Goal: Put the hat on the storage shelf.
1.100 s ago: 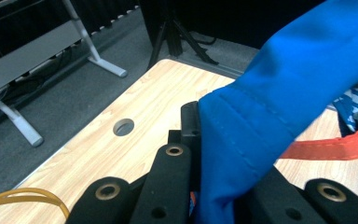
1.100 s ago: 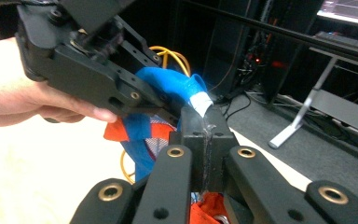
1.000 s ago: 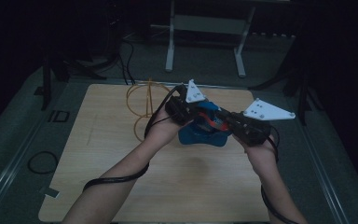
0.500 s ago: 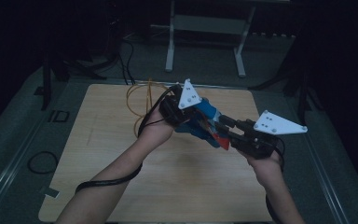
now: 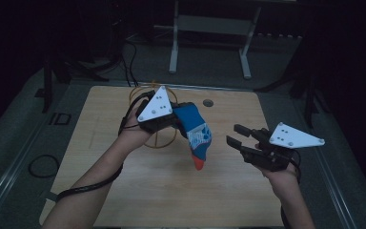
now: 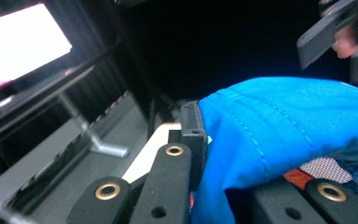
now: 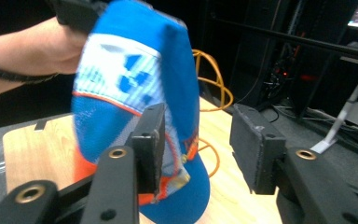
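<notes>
Sock (image 5: 196, 136) dangles from the clenched left gripper (image 5: 164, 119) over the tabletop (image 5: 124, 191); right gripper (image 5: 240, 136), jaws just opening, empty. Right gripper view reveals paw prints.

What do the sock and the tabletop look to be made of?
Sock: soft knit fabric, judging by the stitch lines and the limp way it hangs from the left gripper; matte blue with an orange toe. Tabletop: pale wood or wood-look laminate, with faint grain lines and a smooth, low-sheen finish.

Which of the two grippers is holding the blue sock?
The left gripper: its jaws are shut on the blue sock. The right gripper is open and apart from it.
</notes>
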{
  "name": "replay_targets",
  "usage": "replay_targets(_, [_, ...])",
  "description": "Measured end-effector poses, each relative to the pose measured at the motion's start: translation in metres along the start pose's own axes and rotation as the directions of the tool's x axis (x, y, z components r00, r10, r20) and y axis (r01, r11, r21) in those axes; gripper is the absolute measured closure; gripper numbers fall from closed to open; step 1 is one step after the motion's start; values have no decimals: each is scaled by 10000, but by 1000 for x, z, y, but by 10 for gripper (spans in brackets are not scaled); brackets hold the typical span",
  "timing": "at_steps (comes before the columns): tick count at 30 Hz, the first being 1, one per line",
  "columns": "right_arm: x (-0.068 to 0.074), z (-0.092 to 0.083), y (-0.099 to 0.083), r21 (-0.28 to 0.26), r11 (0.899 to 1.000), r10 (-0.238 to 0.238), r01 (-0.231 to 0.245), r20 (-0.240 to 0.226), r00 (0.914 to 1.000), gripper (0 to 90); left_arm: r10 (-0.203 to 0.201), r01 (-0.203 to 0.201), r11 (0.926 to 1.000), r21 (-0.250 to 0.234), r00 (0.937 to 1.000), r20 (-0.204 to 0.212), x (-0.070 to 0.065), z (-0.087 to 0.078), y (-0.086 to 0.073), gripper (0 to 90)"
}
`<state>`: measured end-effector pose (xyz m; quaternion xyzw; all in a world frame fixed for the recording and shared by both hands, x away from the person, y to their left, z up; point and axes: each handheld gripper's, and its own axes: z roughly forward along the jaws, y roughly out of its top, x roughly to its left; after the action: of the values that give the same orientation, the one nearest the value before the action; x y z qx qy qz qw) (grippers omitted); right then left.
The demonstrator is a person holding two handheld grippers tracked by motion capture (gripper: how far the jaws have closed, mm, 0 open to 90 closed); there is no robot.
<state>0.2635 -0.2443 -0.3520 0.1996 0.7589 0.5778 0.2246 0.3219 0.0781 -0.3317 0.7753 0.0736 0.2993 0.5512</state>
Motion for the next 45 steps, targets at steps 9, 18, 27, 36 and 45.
replay_targets(9, [16, 12, -5, -139, 9997, -193, 187, -440, 9988, 518, -1093, 1232, 9850, -1210, 9873, 1153, 13, -10, -17, 900])
replay_targets(18, [20, 17, -8, -370, 9989, -305, 277, -786, 9964, 468, -834, 1433, 9609, -2369, 9656, 2462, 14, -13, -23, 900])
replay_targets(27, [33, 38, -11, -272, 9990, -374, 343, -1213, 9919, 419, -503, 1733, 9276, -3311, 9358, 3488, 6, -11, -21, 900])
replay_targets(36, [42, 50, -10, -277, 9981, -579, 553, -1014, 9932, 559, -137, 1536, 9241, -3499, 9284, 3713, -10, -3, -12, 900])
replay_targets(45, [40, 48, -9, 3, 9983, -578, 579, -462, 9973, 898, -266, 1654, 9267, -3375, 9246, 3800, -8, -5, -18, 900])
